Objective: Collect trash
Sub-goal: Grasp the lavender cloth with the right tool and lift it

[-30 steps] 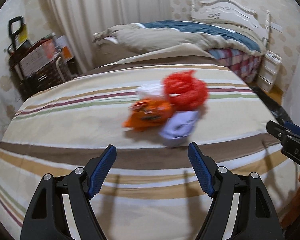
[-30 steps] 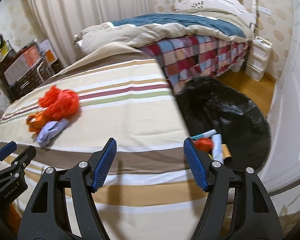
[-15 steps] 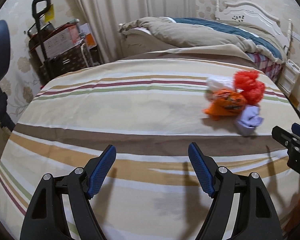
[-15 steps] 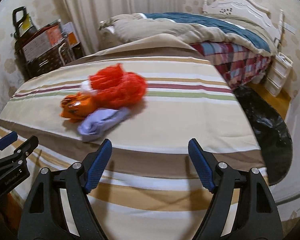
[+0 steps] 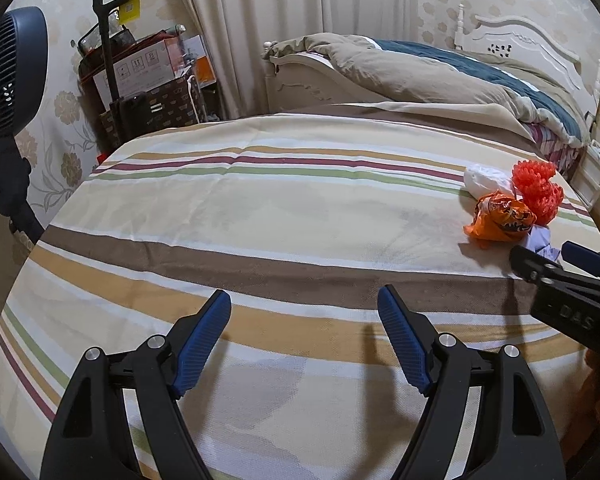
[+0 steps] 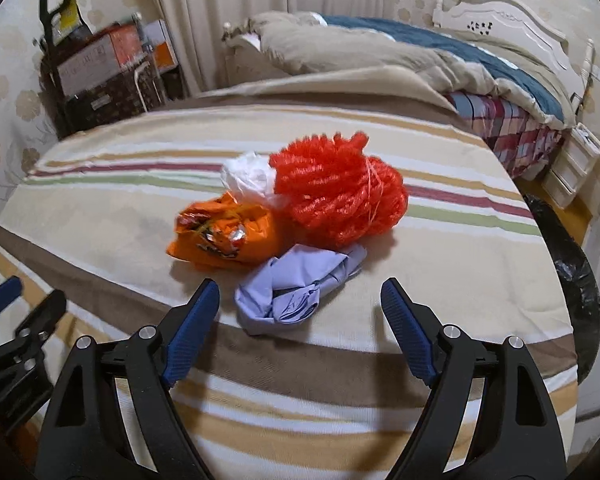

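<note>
A pile of trash lies on the striped bedspread (image 6: 440,280): a red mesh bundle (image 6: 340,196), an orange snack bag (image 6: 228,236), a white plastic wad (image 6: 248,178) and a crumpled lilac piece (image 6: 300,284). My right gripper (image 6: 299,288) hovers just short of the lilac piece; its jaws are opening and grip nothing. In the left wrist view the pile sits far right, with the orange bag (image 5: 500,220) and red mesh (image 5: 538,192) visible. My left gripper (image 5: 303,293) stands open over bare bedspread, left of the pile.
A black trash bag (image 6: 568,272) lies open on the floor beyond the bed's right edge. A second bed with a beige and blue duvet (image 5: 440,72) stands behind. A fan (image 5: 4,100) and a cart of boxes (image 5: 148,80) fill the left corner.
The right gripper swung left from the black bag until the pile sits in front of it, and its jaws widened. The left gripper moved left, so the pile slid to its view's right edge.
</note>
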The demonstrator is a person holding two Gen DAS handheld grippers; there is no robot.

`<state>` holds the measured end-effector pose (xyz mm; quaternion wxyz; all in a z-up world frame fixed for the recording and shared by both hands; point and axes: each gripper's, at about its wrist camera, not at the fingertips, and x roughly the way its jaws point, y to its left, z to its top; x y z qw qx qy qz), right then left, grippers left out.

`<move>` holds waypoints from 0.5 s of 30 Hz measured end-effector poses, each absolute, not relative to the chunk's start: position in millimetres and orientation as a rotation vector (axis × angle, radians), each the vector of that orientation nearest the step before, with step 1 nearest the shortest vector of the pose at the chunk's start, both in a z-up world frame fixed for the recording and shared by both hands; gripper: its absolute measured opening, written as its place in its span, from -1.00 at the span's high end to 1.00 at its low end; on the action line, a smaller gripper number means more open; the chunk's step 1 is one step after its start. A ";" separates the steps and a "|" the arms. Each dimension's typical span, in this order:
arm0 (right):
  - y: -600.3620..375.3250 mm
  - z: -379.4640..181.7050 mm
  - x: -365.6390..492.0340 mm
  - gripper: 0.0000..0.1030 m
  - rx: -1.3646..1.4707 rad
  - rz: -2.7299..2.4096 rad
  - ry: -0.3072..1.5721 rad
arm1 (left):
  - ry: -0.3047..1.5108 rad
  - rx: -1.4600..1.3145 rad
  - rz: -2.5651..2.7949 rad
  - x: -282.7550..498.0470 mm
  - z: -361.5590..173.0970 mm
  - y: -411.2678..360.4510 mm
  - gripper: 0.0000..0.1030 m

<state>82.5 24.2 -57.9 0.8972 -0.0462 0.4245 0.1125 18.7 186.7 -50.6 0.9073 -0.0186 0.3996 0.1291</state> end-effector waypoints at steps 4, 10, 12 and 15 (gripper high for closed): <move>16.1 -59.8 80.6 -0.56 -0.091 0.221 0.891 | 0.826 -0.035 0.264 20.7 -50.2 187.2 -0.48; -9.5 -60.6 74.2 -0.56 -0.073 0.182 0.899 | 0.827 -0.035 0.263 21.0 -50.0 187.1 -0.48; -15.4 -59.9 72.6 -0.56 -0.065 0.178 0.898 | 0.826 -0.034 0.260 20.9 -50.0 187.1 -0.49; -15.5 -58.5 72.5 -0.56 -0.065 0.186 0.893 | 0.828 -0.030 0.248 22.4 -50.1 184.0 -0.49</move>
